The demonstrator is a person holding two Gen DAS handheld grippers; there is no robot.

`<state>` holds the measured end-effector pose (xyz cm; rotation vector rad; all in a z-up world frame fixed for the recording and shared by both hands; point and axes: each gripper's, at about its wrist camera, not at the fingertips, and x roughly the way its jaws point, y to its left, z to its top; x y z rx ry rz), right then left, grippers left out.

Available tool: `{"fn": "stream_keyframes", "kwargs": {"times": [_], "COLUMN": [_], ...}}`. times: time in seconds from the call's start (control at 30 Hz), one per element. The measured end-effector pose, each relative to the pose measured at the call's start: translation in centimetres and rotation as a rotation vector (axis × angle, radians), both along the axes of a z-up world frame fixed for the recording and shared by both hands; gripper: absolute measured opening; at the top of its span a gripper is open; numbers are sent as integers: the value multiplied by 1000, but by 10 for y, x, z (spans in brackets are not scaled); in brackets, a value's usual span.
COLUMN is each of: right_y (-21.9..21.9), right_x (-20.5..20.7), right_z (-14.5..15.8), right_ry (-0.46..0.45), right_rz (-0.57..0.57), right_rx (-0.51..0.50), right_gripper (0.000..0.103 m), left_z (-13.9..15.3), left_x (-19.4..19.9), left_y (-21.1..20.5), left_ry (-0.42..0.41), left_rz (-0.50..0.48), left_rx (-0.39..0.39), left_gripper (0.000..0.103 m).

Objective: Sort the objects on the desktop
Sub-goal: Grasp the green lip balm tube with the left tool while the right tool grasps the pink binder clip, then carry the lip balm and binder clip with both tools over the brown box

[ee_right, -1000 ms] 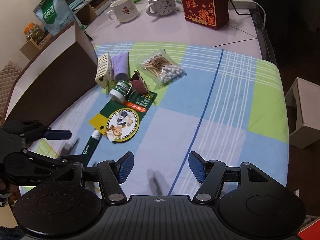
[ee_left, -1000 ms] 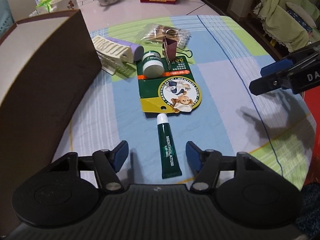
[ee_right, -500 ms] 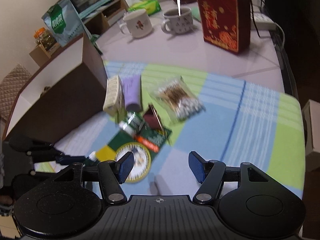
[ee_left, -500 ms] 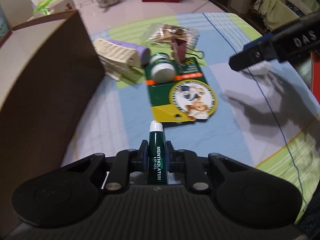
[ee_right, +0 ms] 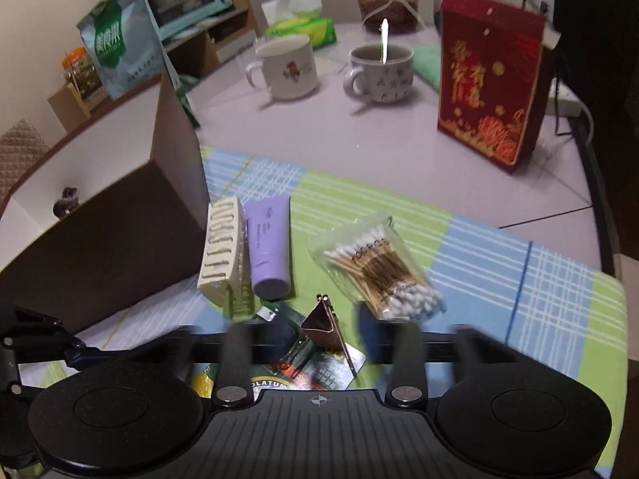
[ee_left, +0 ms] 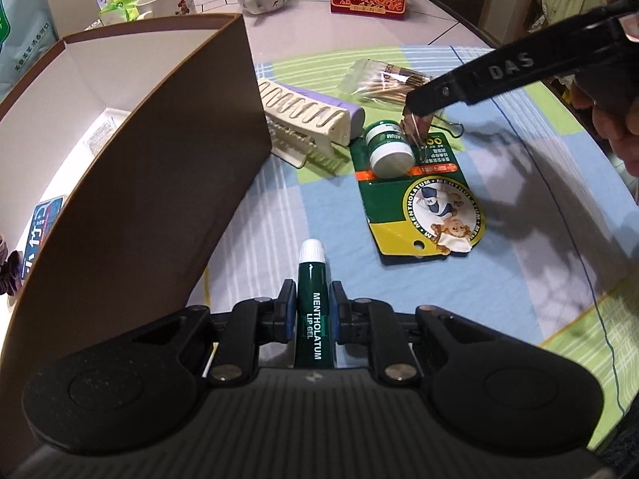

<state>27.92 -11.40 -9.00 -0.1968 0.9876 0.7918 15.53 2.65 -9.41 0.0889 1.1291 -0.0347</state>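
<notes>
Clamping the lip gel tube (ee_left: 313, 321) mid-body above the plaid cloth (ee_left: 499, 287), the left gripper (ee_left: 312, 311) should lift it over the brown box (ee_left: 159, 183) wall — level. Right gripper (ee_right: 319, 339) nears the binder clip (ee_right: 321, 319) — jaw state blurred, undetermined.

The cloth (ee_left: 519, 279) is a plaid of pale blue, lime green and lilac with white lines and one dark blue stripe. At six o'clock in the left wrist view, the lip gel tube (ee_left: 313, 319) is dark green with white lettering and a white cap. At two o'clock from it, the card (ee_left: 423, 215) is dark green with a yellow corner, an orange band and a white round picture. At eleven o'clock, the box (ee_left: 167, 183) is brown outside, white inside. In the right wrist view, the hair clip (ee_right: 221, 255) is cream, the tube (ee_right: 267, 247) lilac, the binder clip (ee_right: 321, 319) coppery brown, and at one o'clock the gift box (ee_right: 487, 80) is red with gold patterns.
</notes>
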Motion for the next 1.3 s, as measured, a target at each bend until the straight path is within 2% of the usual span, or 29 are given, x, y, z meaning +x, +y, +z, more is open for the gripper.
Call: {"fn": "stream_keyframes", "kwargs": {"times": [0.17, 0.27, 0.4, 0.57, 1.3], "right_y": [4, 3, -3, -9, -47], "right_x": [3, 0, -5, -13, -71], "right_z": [-11, -17, -18, -8, 41], "right_ry": [3, -2, -5, -14, -13], "right_rz": [9, 26, 34, 41, 72], "right_rx": [-38, -64, -76, -83, 31], "right_gripper": [34, 25, 22, 17, 17], "left_z": [-1, 0, 2, 5, 38], "left_x": [2, 1, -1, -6, -54], "left_y": [4, 5, 2, -3, -21], "left_ry": [7, 5, -1, -7, -68], "left_rz": [11, 13, 8, 3, 30], "left_rx": [-11, -19, -19, -19, 6], "left_gripper": [14, 14, 14, 14, 14]}}
